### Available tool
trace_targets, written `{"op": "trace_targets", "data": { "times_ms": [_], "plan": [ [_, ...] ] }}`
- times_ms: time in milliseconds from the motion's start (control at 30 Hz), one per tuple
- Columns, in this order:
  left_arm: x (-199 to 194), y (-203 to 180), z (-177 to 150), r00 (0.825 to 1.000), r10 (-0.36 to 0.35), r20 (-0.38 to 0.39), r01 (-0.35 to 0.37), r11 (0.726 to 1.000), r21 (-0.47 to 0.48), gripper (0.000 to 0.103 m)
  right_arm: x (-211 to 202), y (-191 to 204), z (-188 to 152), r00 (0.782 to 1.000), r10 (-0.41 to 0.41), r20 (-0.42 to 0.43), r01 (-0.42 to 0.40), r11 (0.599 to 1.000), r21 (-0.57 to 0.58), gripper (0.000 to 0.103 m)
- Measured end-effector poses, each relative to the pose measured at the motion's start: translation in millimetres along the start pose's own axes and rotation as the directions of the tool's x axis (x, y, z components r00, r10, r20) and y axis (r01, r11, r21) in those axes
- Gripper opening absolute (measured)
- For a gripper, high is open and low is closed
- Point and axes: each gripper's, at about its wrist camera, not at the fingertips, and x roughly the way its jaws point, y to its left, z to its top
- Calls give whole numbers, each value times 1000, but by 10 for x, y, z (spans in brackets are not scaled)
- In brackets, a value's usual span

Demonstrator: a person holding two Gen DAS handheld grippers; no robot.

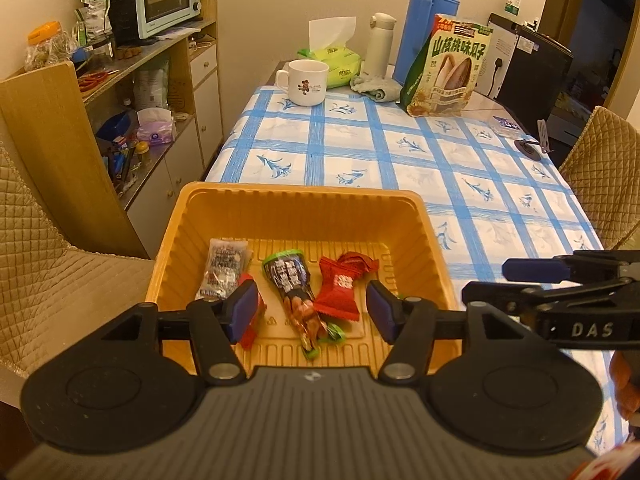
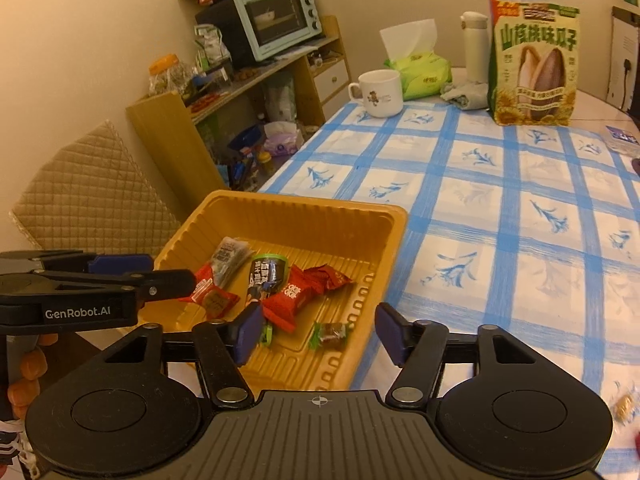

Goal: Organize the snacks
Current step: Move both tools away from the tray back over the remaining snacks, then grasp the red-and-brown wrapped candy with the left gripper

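An orange plastic tray sits at the near left corner of the table and holds several wrapped snacks. Among them are a silver packet, a green-and-black cone packet and a red packet. My left gripper hovers open over the tray's near side, nothing between its blue pads. My right gripper stands open above the tray's right near corner. A small green-wrapped candy lies in the tray below it, untouched. Each gripper shows in the other's view: right gripper, left gripper.
At the table's far end stand a sunflower-seed bag, a white mug, a tissue pack, a white flask and a blue thermos. A loose candy lies near the front right. Quilted chairs flank the table; a shelf unit stands left.
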Motion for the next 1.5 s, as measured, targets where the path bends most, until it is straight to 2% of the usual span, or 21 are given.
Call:
{"op": "trace_targets", "data": {
  "times_ms": [300,733,1200,1367,1500],
  "plan": [
    [-281,-401,-210,1000,-28,1,28,1000,14,58,-523,-267,-229,999,-10,32,8,999,36,74],
    [-416,-1171,-520,993,-106,-43,110,990,86,58,-1253,-890,-731,997,-76,32,72,991,114,76],
    [-263,-1947,-826,981,-172,-94,185,970,155,59,-1712,-1558,-1239,989,-149,0,146,966,214,76],
    [-120,-2115,-932,980,-169,-105,185,968,171,59,-1788,-1732,-1366,986,-169,-10,166,954,252,76],
    [-3,-2204,-997,984,-141,-107,160,967,198,62,-1814,-1843,-1431,981,-190,-25,189,943,275,76]
  ]
}}
